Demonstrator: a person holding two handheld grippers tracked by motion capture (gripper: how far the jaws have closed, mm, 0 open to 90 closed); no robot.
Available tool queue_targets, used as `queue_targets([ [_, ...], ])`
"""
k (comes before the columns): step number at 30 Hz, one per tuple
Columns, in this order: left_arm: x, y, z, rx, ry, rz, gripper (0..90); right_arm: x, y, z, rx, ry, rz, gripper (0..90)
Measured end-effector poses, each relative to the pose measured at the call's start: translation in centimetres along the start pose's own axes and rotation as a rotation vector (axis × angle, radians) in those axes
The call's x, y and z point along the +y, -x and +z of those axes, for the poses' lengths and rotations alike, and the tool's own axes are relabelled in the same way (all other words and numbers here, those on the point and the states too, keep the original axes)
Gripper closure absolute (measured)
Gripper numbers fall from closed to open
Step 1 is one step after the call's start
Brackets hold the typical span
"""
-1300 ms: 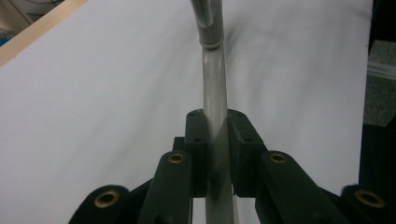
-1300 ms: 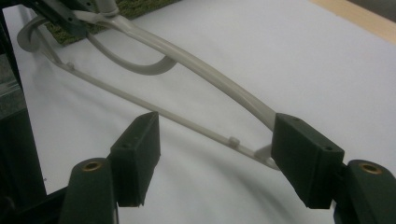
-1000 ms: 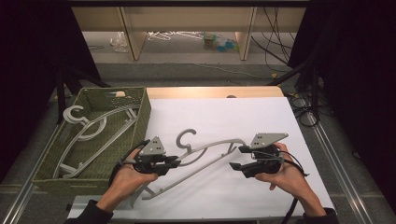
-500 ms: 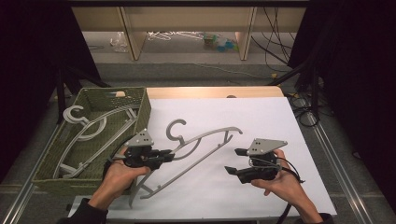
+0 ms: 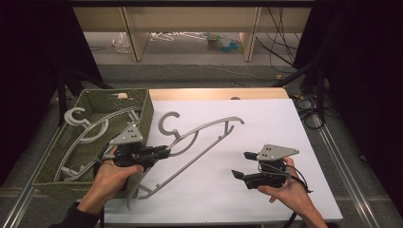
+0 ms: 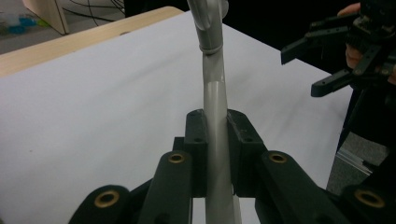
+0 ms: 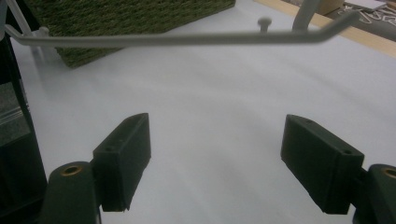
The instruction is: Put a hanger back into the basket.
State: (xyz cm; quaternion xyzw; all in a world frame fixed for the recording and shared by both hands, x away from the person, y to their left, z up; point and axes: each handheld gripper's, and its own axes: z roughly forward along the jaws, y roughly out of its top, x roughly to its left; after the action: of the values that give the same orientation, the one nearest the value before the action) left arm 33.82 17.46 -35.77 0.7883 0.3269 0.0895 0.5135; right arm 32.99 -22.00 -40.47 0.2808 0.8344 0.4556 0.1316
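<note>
A grey plastic hanger [image 5: 209, 127] hangs tilted over the white table sheet, its hook toward the basket. My left gripper [image 5: 163, 152] is shut on its lower bar beside the basket's corner. In the left gripper view the pads [image 6: 196, 130] clamp the grey bar [image 6: 212, 60], and the other gripper [image 6: 322, 65] is visible far right. My right gripper [image 5: 242, 165] is held at the front right, apart from the hanger. It is open, its jaws have just been opening wider, and nothing is between them [image 7: 222, 154]. The hanger's bar [image 7: 187, 39] crosses ahead of it.
A green woven basket [image 5: 145, 111] stands at the left edge of the table with another grey hanger [image 5: 81, 124] in it. The white sheet [image 5: 266, 128] covers the table up to a wooden strip [image 5: 214, 93] at the back. Cables lie on the floor at the right.
My left gripper has carried the hanger left and upward toward the basket. The hanger's right end has left my right gripper, whose jaws stand wider; that hand has stayed near the front right.
</note>
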Motion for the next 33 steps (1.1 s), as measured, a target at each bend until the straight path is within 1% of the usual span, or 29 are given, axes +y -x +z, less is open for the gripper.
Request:
queue_targets([
  [1, 0.2, -0.1, -0.3, 0.000, 0.003, -0.003, 79.4, -0.1, 0.0, 0.0, -0.008, 0.006, -0.008, 25.4],
  [4, 1.1, -0.3, -1.5, 0.006, 0.015, -0.013, 79.4, -0.1, -0.2, 0.0, -0.001, 0.003, -0.007, 25.5],
  [6, 1.7, -0.4, -2.3, 0.013, 0.026, -0.009, 79.4, 0.0, -0.2, 0.0, -0.002, 0.010, -0.004, 25.4],
  [7, 2.0, -0.5, -2.8, 0.014, 0.034, -0.015, 79.4, 0.0, -0.2, -0.1, -0.008, 0.012, -0.003, 25.4],
  [10, 2.9, -0.9, -4.2, 0.030, 0.055, -0.015, 79.4, -0.1, -0.2, -0.2, -0.011, 0.020, 0.004, 24.8],
  [12, 3.3, -1.4, -5.1, 0.044, 0.072, -0.017, 79.4, -0.2, -0.1, -0.2, -0.009, 0.021, 0.005, 24.1],
  [14, 3.7, -2.0, -5.9, 0.064, 0.084, -0.039, 79.3, -0.2, -0.1, -0.2, -0.009, 0.021, 0.004, 23.9],
  [15, 3.9, -2.3, -6.3, 0.078, 0.092, -0.062, 79.4, -0.2, -0.2, -0.2, -0.007, 0.018, 0.009, 23.7],
  [16, 4.0, -2.7, -6.8, 0.085, 0.098, -0.050, 79.3, -0.3, -0.1, -0.2, -0.005, 0.012, 0.007, 23.3],
  [18, 4.3, -3.4, -7.5, 0.112, 0.103, -0.052, 79.4, -0.3, -0.2, -0.2, -0.005, 0.012, 0.009, 23.3],
  [19, 4.5, -4.2, -8.2, 0.137, 0.108, -0.057, 79.4, -0.3, -0.1, -0.2, -0.010, 0.013, 0.008, 23.1],
  [20, 4.5, -4.2, -8.2, 0.137, 0.108, -0.057, 79.4, -0.3, -0.1, -0.2, -0.010, 0.013, 0.008, 23.1],
  [25, 4.4, -6.4, -9.3, 0.188, 0.105, -0.082, 79.4, -0.3, -0.1, -0.2, -0.017, 0.013, 0.014, 21.2],
  [26, 4.3, -6.9, -9.5, 0.195, 0.101, -0.085, 79.4, -0.3, -0.1, -0.3, -0.022, 0.000, 0.014, 21.2],
  [27, 4.3, -7.3, -9.7, 0.204, 0.103, -0.091, 79.4, -0.3, -0.1, -0.3, -0.022, 0.000, 0.014, 21.2],
  [28, 4.2, -7.8, -10.0, 0.209, 0.104, -0.094, 79.3, -0.3, -0.1, -0.3, -0.021, -0.001, 0.015, 21.1],
  [29, 4.2, -8.2, -10.2, 0.215, 0.106, -0.098, 79.3, -0.3, -0.1, -0.2, -0.016, 0.011, 0.016, 21.1],
  [33, 3.9, -9.6, -11.1, 0.242, 0.108, -0.112, 79.3, -0.4, 0.0, -0.1, -0.015, 0.008, 0.016, 20.9],
])
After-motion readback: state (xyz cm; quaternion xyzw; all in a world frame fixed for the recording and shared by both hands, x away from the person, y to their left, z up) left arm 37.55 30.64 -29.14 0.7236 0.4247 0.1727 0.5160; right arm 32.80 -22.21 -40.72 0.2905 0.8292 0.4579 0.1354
